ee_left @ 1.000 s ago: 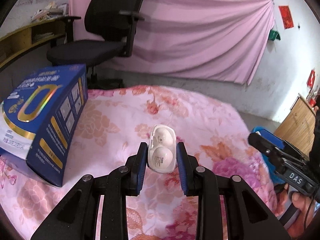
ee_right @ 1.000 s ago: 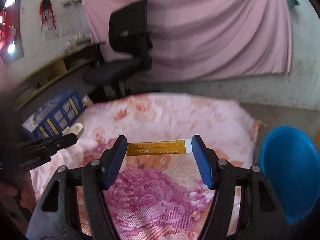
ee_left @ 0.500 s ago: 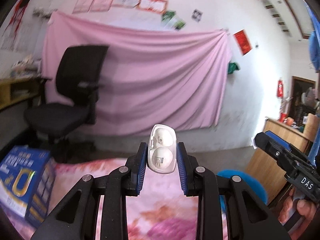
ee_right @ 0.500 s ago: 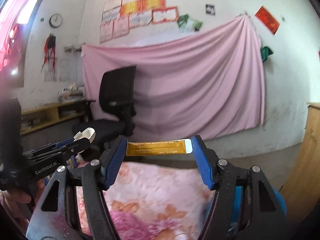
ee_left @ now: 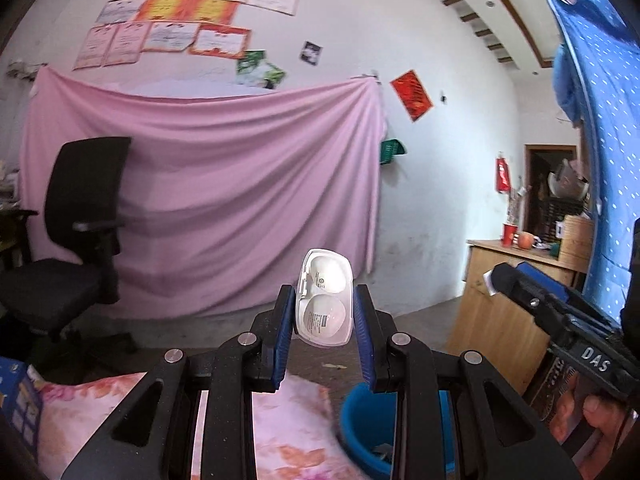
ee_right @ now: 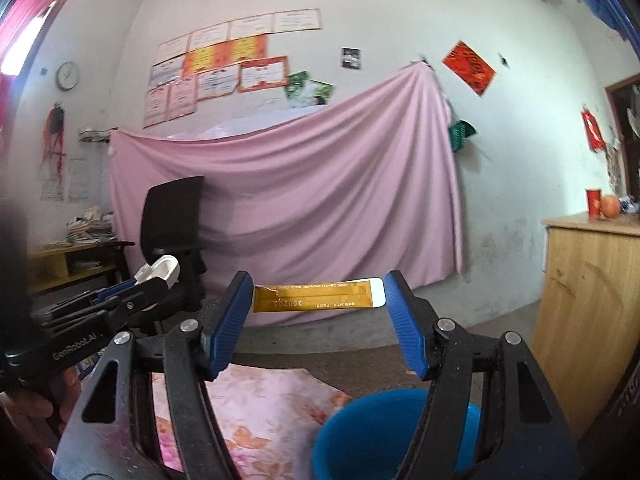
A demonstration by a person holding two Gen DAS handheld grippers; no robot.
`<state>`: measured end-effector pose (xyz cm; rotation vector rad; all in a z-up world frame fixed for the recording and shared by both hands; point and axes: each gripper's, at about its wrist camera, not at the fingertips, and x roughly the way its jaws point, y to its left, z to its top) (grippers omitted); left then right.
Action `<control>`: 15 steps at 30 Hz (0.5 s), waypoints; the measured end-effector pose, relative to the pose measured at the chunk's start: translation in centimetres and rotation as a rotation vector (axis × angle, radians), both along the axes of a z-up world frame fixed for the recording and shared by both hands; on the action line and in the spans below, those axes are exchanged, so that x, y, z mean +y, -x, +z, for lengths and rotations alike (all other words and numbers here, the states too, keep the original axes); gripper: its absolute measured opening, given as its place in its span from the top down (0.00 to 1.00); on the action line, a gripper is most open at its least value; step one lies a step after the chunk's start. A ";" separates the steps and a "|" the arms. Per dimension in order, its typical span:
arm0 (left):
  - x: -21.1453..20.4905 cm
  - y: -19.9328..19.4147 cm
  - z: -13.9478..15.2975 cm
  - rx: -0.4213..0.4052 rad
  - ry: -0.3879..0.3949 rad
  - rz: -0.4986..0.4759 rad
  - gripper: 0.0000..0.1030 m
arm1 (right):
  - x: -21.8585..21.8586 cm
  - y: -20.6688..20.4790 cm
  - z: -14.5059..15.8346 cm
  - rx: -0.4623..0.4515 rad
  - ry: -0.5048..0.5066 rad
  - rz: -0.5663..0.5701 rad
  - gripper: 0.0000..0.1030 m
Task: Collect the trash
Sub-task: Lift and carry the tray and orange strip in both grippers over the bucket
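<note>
Trash is in both of your grippers at this moment: the left gripper (ee_left: pixel 323 320) is clamped on a white plastic blister shell (ee_left: pixel 325 300), standing upright between the blue pads, and the right gripper (ee_right: pixel 320 298) pinches a flat gold sachet (ee_right: pixel 318 298) end to end, its jaws set wide with the sachet spanning the gap. The blue bucket (ee_right: pixel 360 432) sits low in both views, beside the corner of the flowered blanket (ee_right: pixel 256 396), partly hidden under the gripper frames.

Watch the sachet. It is held only by its two short ends, so I judge that any easing of the squeeze, or a twist of your wrist, could let it flutter out and land on the blanket or the floor, not in the bucket. The shell looks slick and rounded; a lopsided squeeze could pop it forward out of the pads. Both cameras point at the wall, so you see little of the bucket's mouth, and releasing now risks a miss. Tip the grippers down over the rim before letting go.

Compared with a second ago, both views have swung up from the blanket to the pink curtain (ee_left: pixel 208 200) and the wall, and the bucket has come in close beneath the grippers. The grips on shell and sachet look unchanged.
</note>
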<state>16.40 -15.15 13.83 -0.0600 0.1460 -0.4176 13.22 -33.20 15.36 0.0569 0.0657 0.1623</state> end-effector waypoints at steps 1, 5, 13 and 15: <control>-0.7 0.0 -0.1 0.000 -0.005 -0.010 0.76 | -0.7 0.1 -0.3 0.004 -0.004 -0.015 0.10; -3.6 -0.8 -1.0 0.011 -0.019 -0.057 0.76 | -3.2 0.2 -1.5 0.035 -0.012 -0.061 0.10; -9.0 -2.7 -3.8 0.070 -0.060 -0.140 0.76 | -7.8 0.0 -5.0 0.117 -0.042 -0.134 0.10; -10.3 -3.3 -4.4 0.092 -0.076 -0.156 0.76 | -8.7 -0.3 -5.9 0.141 -0.055 -0.147 0.10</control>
